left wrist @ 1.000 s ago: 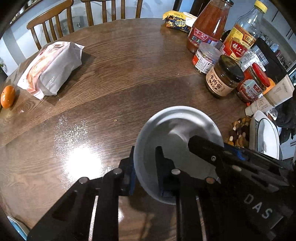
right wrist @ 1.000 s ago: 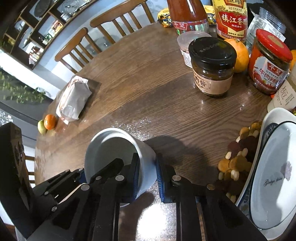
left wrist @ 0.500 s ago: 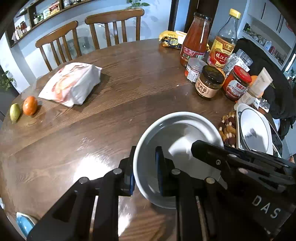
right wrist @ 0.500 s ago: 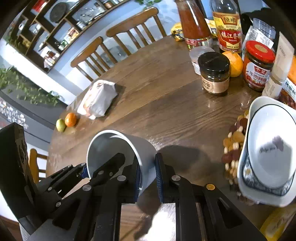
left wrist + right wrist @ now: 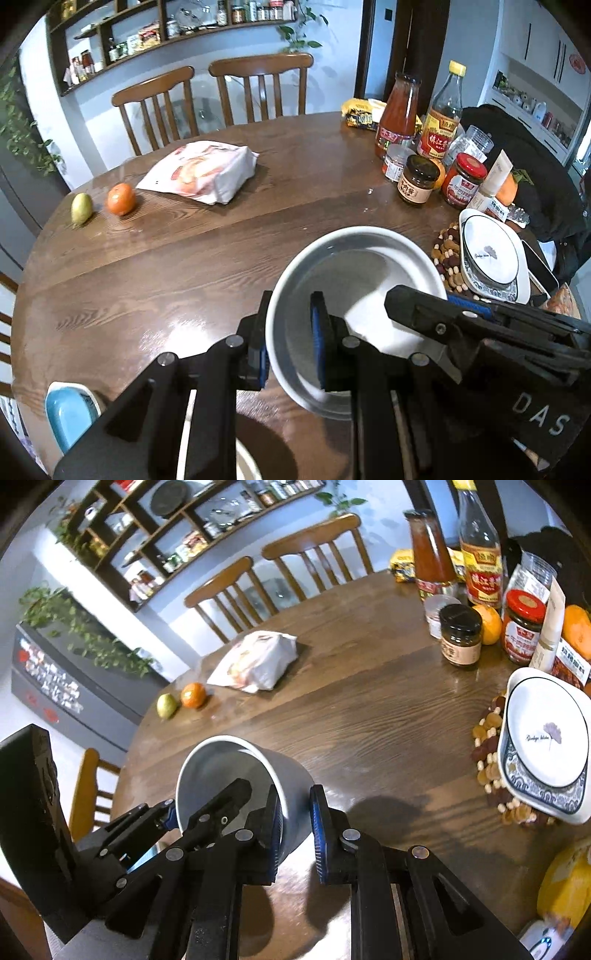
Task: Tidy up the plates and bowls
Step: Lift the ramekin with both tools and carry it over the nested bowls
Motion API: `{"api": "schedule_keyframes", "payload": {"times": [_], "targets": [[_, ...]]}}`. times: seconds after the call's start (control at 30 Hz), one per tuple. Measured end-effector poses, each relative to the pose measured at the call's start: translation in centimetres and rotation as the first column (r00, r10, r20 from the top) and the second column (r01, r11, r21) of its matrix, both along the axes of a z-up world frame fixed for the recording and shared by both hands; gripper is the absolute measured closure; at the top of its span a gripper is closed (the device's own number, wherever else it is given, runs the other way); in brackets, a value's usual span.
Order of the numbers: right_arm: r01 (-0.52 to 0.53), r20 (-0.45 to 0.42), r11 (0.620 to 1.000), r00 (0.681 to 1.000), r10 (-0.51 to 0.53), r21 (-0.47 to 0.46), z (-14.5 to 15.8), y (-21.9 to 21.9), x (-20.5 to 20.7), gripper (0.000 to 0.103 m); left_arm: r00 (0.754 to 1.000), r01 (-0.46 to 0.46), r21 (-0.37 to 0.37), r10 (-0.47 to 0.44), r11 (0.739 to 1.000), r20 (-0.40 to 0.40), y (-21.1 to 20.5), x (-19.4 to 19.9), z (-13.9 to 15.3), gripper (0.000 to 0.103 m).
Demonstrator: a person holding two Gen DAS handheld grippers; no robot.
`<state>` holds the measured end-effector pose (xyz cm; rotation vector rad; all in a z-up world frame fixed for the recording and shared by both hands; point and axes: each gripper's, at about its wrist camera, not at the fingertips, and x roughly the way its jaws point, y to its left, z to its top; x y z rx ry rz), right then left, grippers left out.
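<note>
A white bowl is held in the air above the round wooden table by both grippers. My left gripper is shut on its near-left rim. My right gripper is shut on the opposite rim and wall of the bowl. The right gripper also shows in the left wrist view. A stack of white plates with a blue patterned rim lies at the table's right edge. A blue dish sits at the lower left.
Jars and sauce bottles crowd the far right. Nuts and dried fruit lie beside the plates. A white food bag, an orange and a pear lie at the far left. Wooden chairs stand behind.
Both grippers have lifted the bowl higher above the table and pulled back. More of the room, the chairs and the blue dish have come into view.
</note>
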<state>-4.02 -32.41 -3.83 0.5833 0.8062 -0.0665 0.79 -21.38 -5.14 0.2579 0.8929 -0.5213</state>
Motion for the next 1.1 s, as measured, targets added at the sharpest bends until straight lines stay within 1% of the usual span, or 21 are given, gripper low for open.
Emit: {"api": "schedule_keyframes", "payload": {"times": [0.33,0.7,0.93,1.1], "targets": [[-0.069,0.037,0.998,0.997,0.070,-0.012,0.7,5.0,-1.9,0.085,0.997,-0.069,-0.011,0.069,0.998,0.039,5.3,-3.1,1.1,0.087],[-0.171,0.034,0.985,0.985,0.172,-0.021,1.0,11.0,-2.8,0.085,0.988,-0.150,0.001,0.150,0.989,0.038,11.3,-5.3,1.4,0.087],[-0.234,0.003,0.972,0.972,0.234,-0.006,-0.1,14.3,-2.3,0.085,0.979,-0.203,0.026,0.203,0.979,0.008,14.2,-5.9,0.4,0.087],[-0.252,-0.043,0.968,0.967,0.252,0.009,-1.9,15.5,-1.8,0.085,0.973,-0.222,0.036,0.224,0.974,-0.060,15.4,-5.4,-1.6,0.087]]}}
